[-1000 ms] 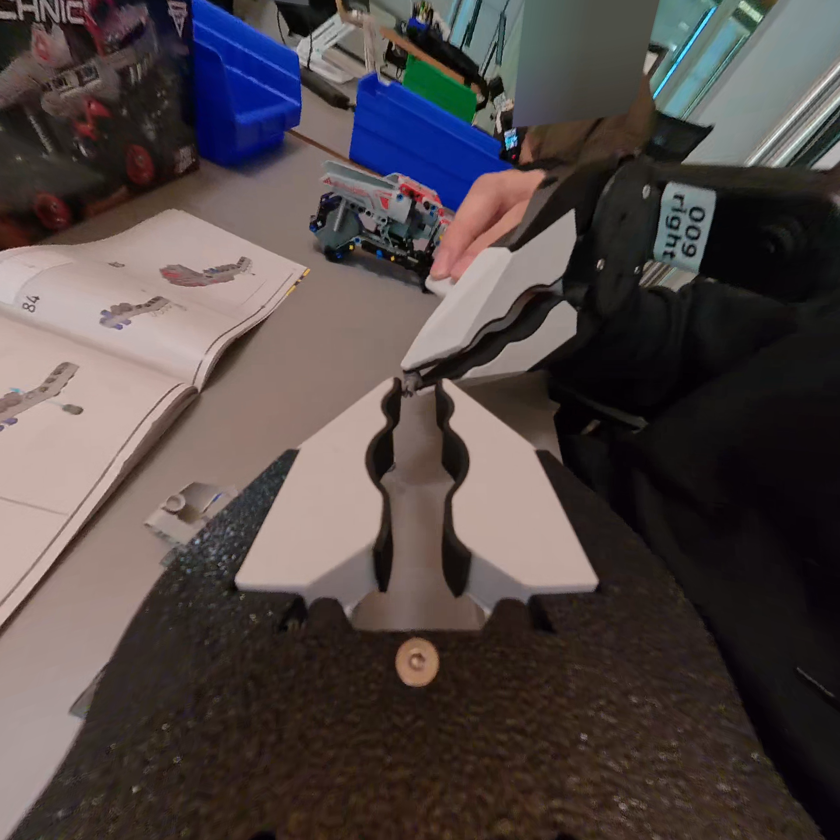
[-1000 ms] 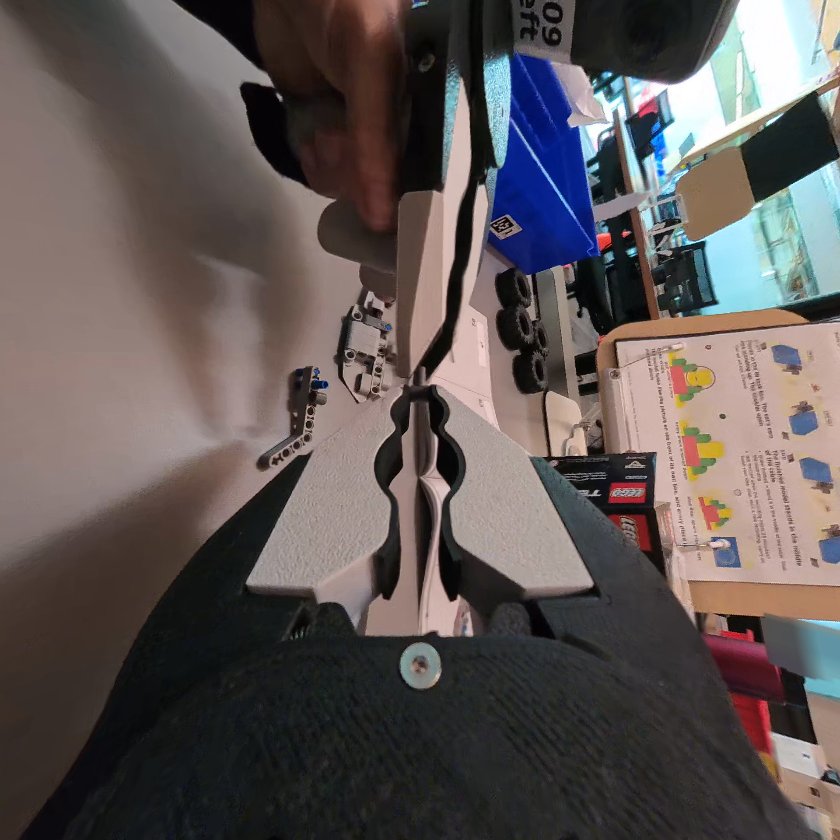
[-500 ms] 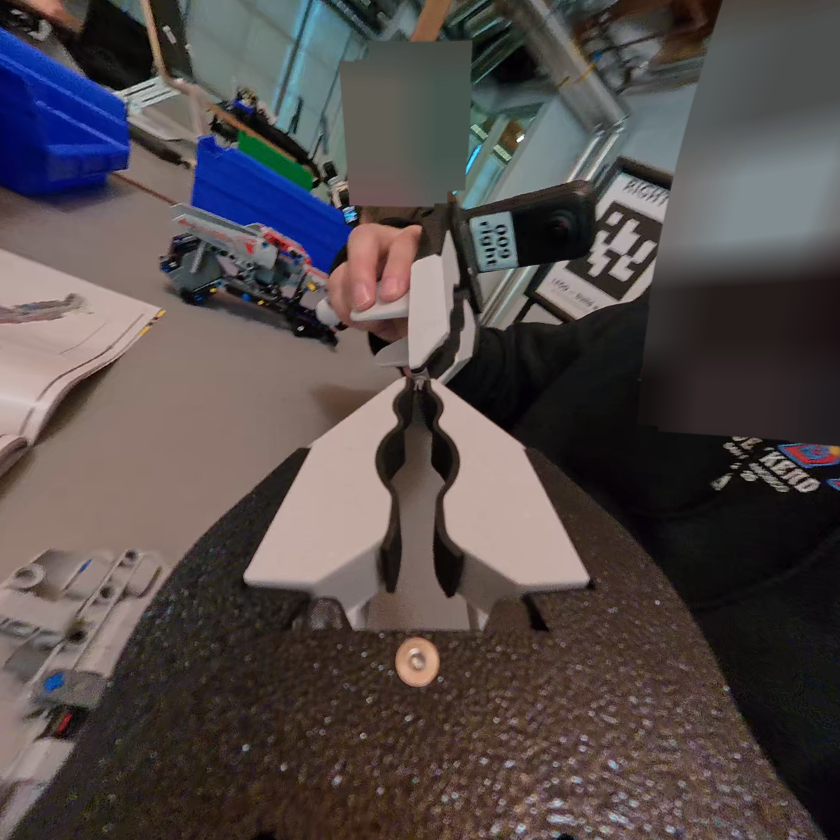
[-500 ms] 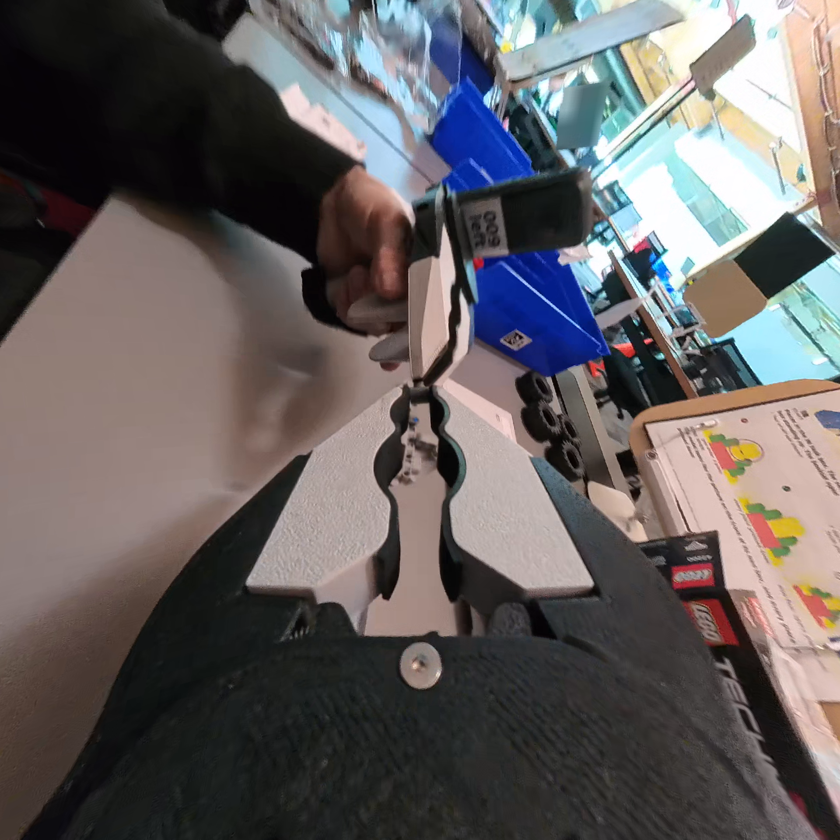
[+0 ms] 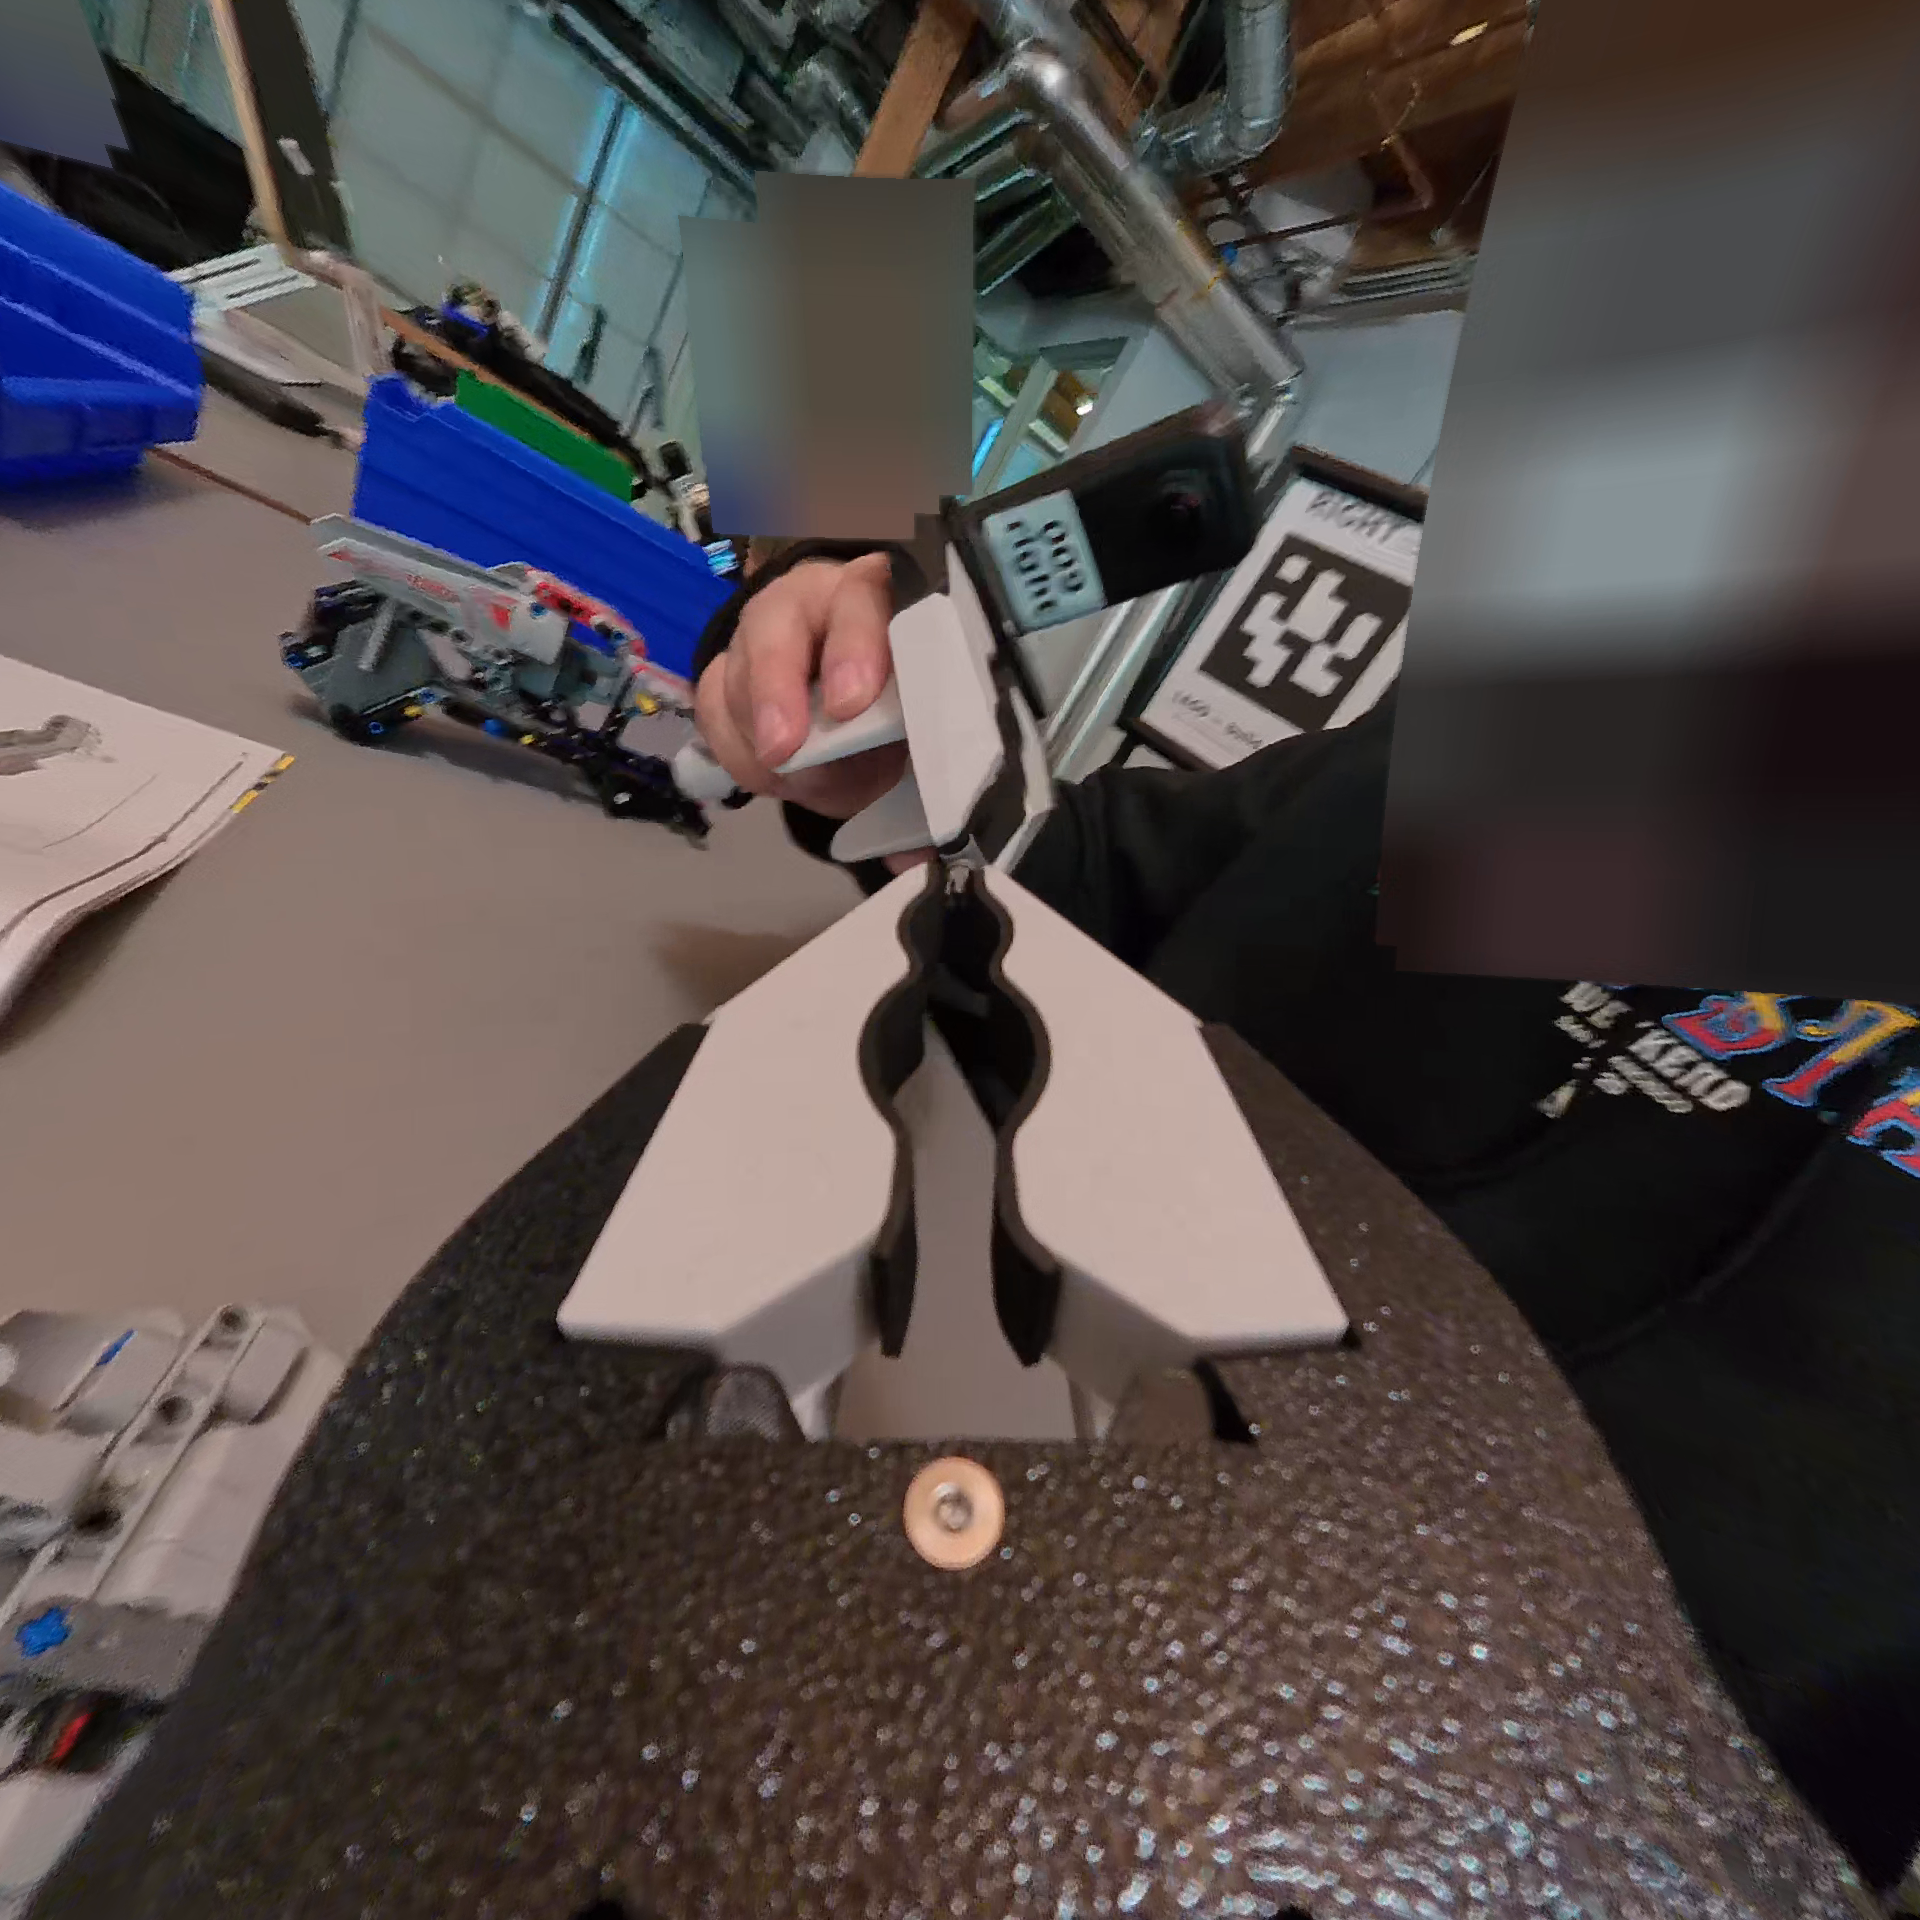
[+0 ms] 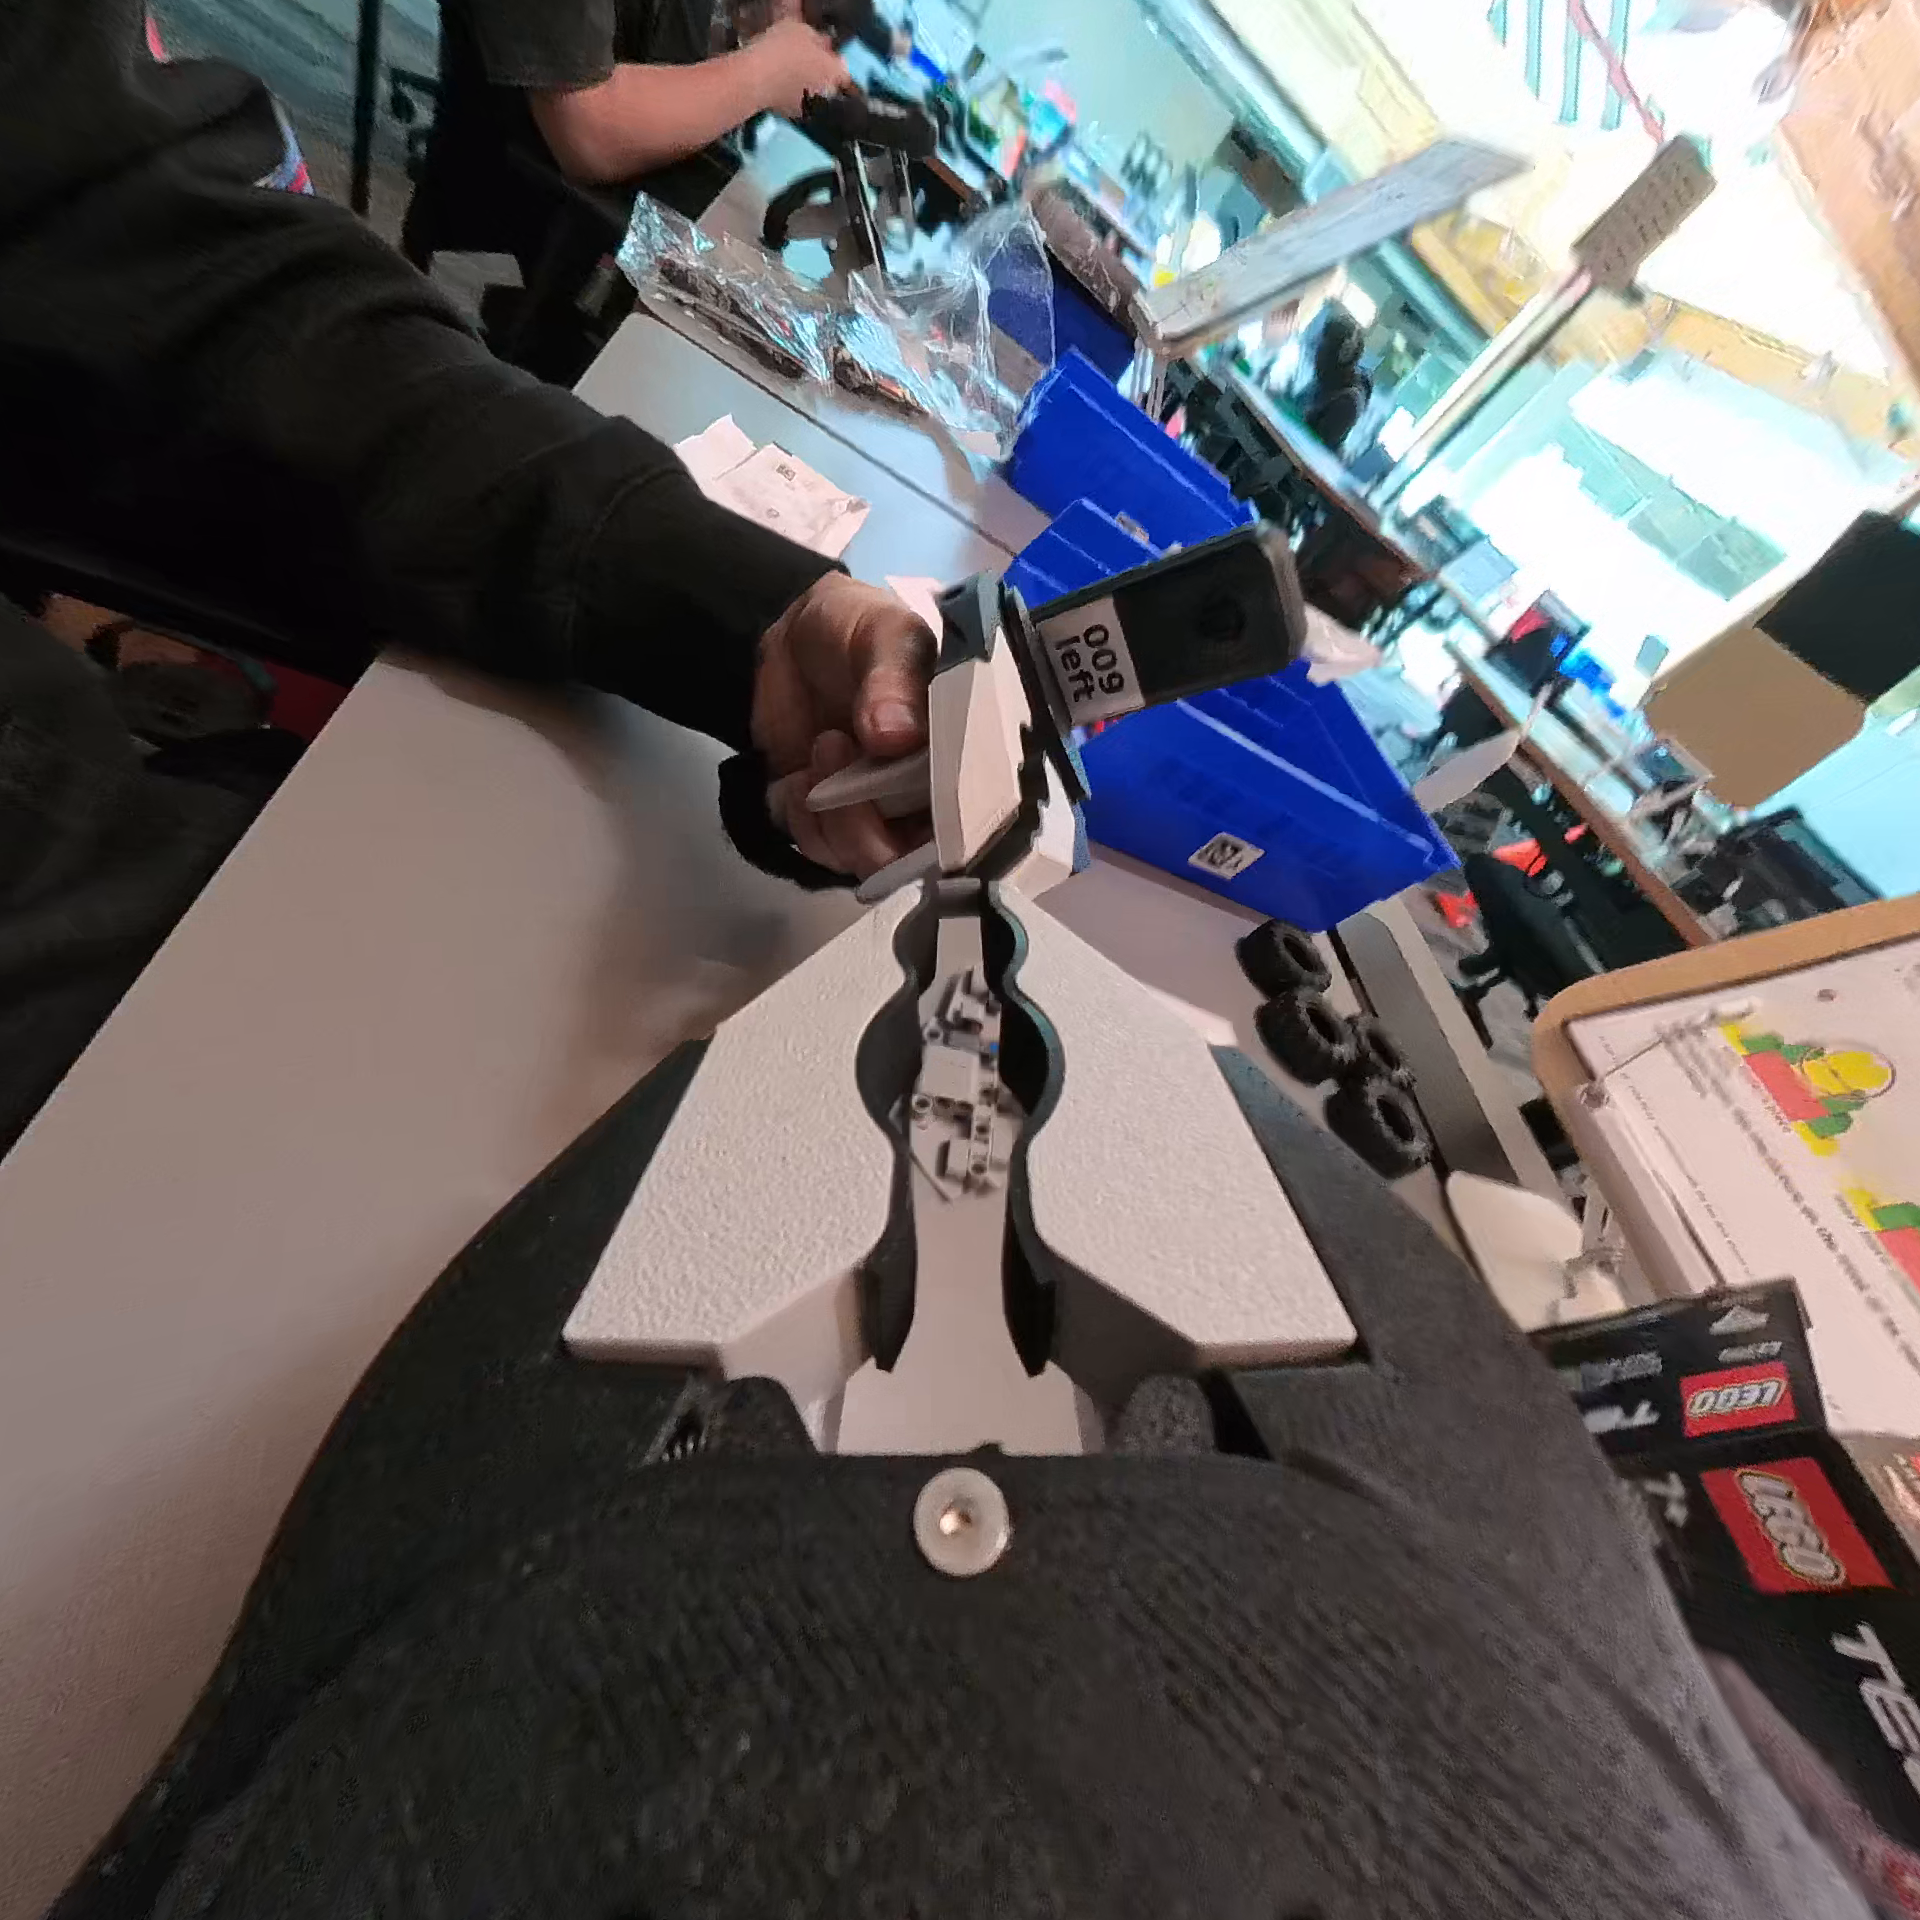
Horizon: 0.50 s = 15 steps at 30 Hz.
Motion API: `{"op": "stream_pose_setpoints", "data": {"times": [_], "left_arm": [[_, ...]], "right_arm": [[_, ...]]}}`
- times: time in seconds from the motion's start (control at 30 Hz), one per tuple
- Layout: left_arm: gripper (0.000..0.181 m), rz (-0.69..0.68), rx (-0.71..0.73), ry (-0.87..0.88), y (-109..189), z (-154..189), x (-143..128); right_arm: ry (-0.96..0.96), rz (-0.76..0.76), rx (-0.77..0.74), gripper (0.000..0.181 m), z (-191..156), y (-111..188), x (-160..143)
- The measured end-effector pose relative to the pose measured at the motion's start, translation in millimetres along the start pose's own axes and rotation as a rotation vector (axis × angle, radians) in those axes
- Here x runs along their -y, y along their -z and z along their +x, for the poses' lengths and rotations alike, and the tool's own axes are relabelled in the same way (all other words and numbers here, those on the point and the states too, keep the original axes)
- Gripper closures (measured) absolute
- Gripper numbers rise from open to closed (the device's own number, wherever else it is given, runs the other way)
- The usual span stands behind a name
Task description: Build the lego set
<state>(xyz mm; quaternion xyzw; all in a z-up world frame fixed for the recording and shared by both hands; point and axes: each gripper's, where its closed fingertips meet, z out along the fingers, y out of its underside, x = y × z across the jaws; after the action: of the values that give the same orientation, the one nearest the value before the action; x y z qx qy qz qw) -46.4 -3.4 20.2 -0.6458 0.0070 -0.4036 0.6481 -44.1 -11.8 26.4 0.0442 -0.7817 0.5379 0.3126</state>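
Observation:
My left gripper (image 5: 954, 885) and my right gripper (image 6: 958, 891) meet tip to tip above the grey table (image 5: 364, 987). Both are shut, with a tiny grey lego piece (image 5: 960, 854) pinched where the tips meet; it is too small to tell its shape. The right gripper also shows in the left wrist view (image 5: 971, 831), held by a hand. The left gripper also shows in the right wrist view (image 6: 987, 842). A half-built grey, red and blue lego model (image 5: 488, 644) stands on the table behind. Grey lego parts (image 6: 961, 1091) lie on the table below my right fingers.
An open instruction booklet (image 5: 94, 810) lies at the left. A grey sub-assembly (image 5: 114, 1475) sits close at the lower left. Blue bins (image 5: 520, 520) (image 6: 1247, 790) stand behind. Black tyres (image 6: 1320, 1029), a lego box (image 6: 1766, 1475) and plastic bags (image 6: 831, 301) are on the table. Both grippers' tips are close together, under 4 cm apart.
Both grippers have swung and tilted upward together, tips staying joined on the small piece. The booklet slid out to the left of the left wrist view.

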Motion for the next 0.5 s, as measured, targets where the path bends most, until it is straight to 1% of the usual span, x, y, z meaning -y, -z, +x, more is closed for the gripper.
{"op": "stream_pose_setpoints", "data": {"times": [0.03, 0.1, 0.13, 0.17, 0.2, 0.23, 0.27, 0.3, 0.33, 0.37, 0.43, 0.5], "left_arm": [[0.180, -0.036, 0.048, -0.018, 0.9, -6.3, -4.2], [0.179, -0.132, 0.219, -0.107, 6.5, -26.8, -13.2], [0.177, -0.195, 0.320, -0.190, 12.4, -38.5, -18.2], [0.173, -0.281, 0.425, -0.283, 20.3, -50.8, -25.4], [0.168, -0.377, 0.510, -0.368, 27.9, -61.1, -34.0], [0.163, -0.482, 0.562, -0.431, 33.6, -68.5, -45.0], [0.159, -0.578, 0.603, -0.467, 38.3, -75.2, -55.7], [0.154, -0.644, 0.644, -0.481, 41.6, -82.2, -63.1], [0.153, -0.673, 0.670, -0.481, 41.8, -87.3, -67.4], [0.154, -0.681, 0.665, -0.470, 38.7, -88.8, -71.2], [0.150, -0.686, 0.630, -0.426, 30.9, -87.3, -78.8], [0.148, -0.712, 0.645, -0.397, 30.4, -90.5, -84.5]], "right_arm": [[-0.030, -0.042, 0.005, 0.176, 0.9, -0.7, -4.9], [-0.092, -0.158, 0.058, 0.175, -1.0, -2.3, -21.4], [-0.148, -0.217, 0.055, 0.175, 2.7, -2.5, -32.7], [-0.234, -0.278, 0.069, 0.175, 4.4, -2.2, -45.9], [-0.334, -0.339, 0.134, 0.175, -1.2, -1.5, -59.2], [-0.412, -0.396, 0.177, 0.175, -4.6, -0.6, -72.2], [-0.461, -0.447, 0.205, 0.175, -6.4, 0.1, -84.0], [-0.495, -0.482, 0.253, 0.175, -10.7, -0.1, -91.3], [-0.521, -0.501, 0.286, 0.175, -12.9, -1.8, -95.3], [-0.537, -0.523, 0.297, 0.175, -12.4, -4.4, -98.9], [-0.550, -0.581, 0.368, 0.175, -18.1, -7.3, -104.5], [-0.516, -0.617, 0.386, 0.175, -18.2, -10.5, -110.9]]}}
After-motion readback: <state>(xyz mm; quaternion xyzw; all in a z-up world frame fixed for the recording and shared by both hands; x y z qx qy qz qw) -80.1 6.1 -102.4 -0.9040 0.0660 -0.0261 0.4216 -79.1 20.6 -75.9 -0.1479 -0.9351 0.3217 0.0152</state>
